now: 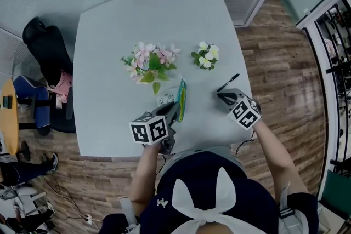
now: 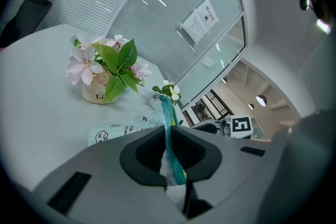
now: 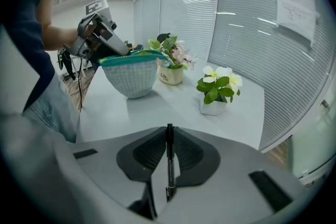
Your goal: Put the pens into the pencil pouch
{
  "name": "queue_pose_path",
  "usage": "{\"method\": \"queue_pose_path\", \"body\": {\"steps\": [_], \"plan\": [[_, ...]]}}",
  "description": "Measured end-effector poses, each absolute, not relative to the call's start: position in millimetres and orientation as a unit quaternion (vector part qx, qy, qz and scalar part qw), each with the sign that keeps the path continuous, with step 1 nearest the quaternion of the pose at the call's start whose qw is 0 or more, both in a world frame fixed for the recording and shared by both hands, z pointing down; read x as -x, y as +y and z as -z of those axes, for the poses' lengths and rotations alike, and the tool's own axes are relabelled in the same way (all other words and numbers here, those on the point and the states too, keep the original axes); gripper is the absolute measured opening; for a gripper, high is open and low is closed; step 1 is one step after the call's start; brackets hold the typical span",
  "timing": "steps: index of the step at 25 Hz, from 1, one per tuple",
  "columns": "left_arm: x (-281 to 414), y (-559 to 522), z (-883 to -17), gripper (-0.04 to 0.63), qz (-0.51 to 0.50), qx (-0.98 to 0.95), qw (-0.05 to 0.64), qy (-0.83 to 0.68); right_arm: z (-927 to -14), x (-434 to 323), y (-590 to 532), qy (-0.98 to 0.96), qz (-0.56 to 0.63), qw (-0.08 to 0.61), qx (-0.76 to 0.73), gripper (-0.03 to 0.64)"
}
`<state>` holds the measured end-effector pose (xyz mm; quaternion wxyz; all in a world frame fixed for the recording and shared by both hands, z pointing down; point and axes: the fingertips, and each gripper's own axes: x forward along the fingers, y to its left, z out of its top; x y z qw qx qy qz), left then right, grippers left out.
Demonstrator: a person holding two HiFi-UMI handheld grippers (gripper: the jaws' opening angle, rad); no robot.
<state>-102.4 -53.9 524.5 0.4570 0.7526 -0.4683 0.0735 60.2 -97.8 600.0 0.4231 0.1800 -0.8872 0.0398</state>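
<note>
The left gripper [image 2: 168,139] has its fingers [image 2: 144,155] clamped on the teal zip edge of the pencil pouch [image 2: 119,131], lifting the rim uppermost above the tabletop [image 1: 109,63]. We cannot tell whether the pouch's bottom rests on the surface. Over on our right, the right gripper [image 3: 169,136] has its fingers [image 3: 149,152] pinched on a black pen [image 3: 170,165], whose long axis runs straight out along them, away from us. Here is the crux: the pouch stands to the pen's left, apart from it, mouth facing up. We judge the pen must swing left and tip down to enter that rim.
</note>
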Motion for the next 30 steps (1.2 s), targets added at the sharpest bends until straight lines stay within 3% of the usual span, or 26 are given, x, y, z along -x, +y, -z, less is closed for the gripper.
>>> {"method": "queue_pose_path", "body": {"steps": [30], "plan": [[106,-46,-525,0.051,-0.075,-0.751,0.457,-0.472,-520,-78,-100,-0.91,-0.182,0.192,-0.319,0.052]]}}
